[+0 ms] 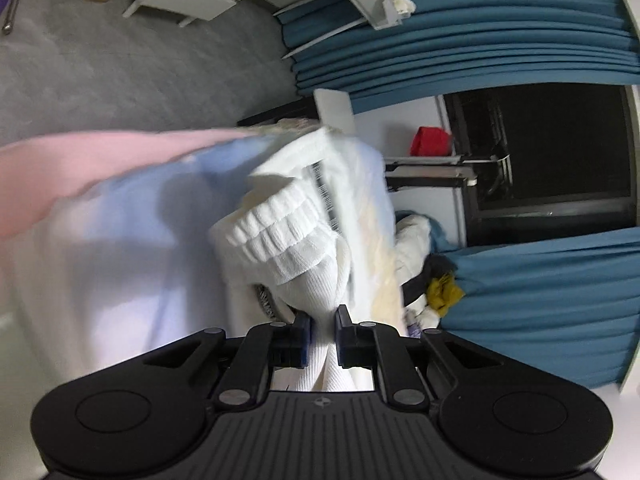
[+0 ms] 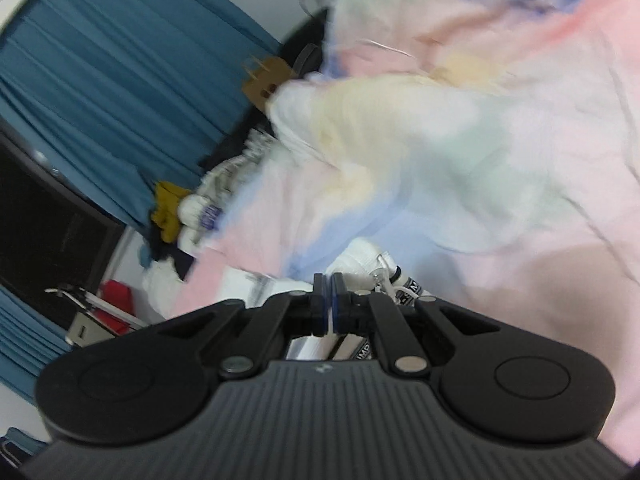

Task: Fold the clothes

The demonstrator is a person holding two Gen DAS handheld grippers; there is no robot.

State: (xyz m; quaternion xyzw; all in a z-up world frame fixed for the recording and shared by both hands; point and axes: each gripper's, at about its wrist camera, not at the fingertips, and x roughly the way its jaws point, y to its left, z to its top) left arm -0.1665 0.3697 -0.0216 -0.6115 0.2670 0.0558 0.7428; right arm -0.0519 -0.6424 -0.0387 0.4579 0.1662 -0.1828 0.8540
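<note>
The white ribbed garment point(image 1: 296, 236) hangs bunched in front of the left gripper point(image 1: 323, 320), its knit cuff stacked in thick ribbed folds and a black-and-white striped band showing along one edge. A narrow neck of the same white knit runs down between the 2 fingers, which press on it from both sides, so the left tongs are closed almost fully onto this cloth. Behind it lies a pastel sheet point(image 1: 120, 208) in pink, pale blue and white, blurred in the left wrist view.

In the right wrist view the pastel sheet point(image 2: 500, 152) fills most of the frame, washed in pink, blue, cream and faint green, and heavily smeared. A white ribbed piece point(image 2: 362, 258) with a black-lettered band lies just past the right gripper point(image 2: 328, 286). The right fingers stand nearly together with only a thin slit between them; a strip of white fabric shows behind the pads, but whether the tips actually pinch it cannot be told.

Both views are rolled strongly sideways, so the blue curtain point(image 1: 500, 32) runs in horizontal pleats in the left view and slants across the right point(image 2: 100, 92). A pile of other clothes point(image 2: 188, 216), including a yellow item, sits beside the dark window point(image 1: 552, 152), near a red object point(image 1: 432, 142).
</note>
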